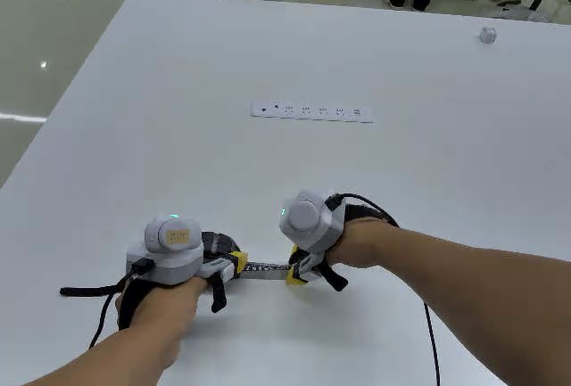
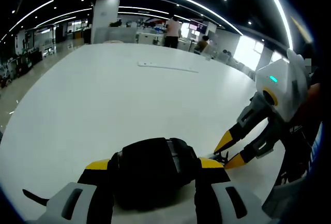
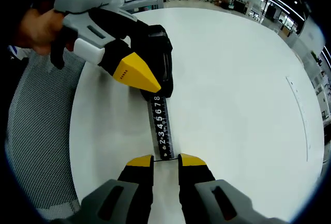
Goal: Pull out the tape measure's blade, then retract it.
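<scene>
A black tape measure case sits between the yellow-tipped jaws of my left gripper, which is shut on it low over the white table; the case also faces the right gripper view. A short stretch of dark numbered blade runs out of the case toward my right gripper, which is shut on the blade's end hook. In the head view the left gripper and right gripper stand close together near the front edge, with the blade spanning the small gap.
A white power strip lies flat mid-table. A small grey object rests at the far right. A black strap trails left of my left hand and a cable runs under my right arm. People stand beyond the table's far edge.
</scene>
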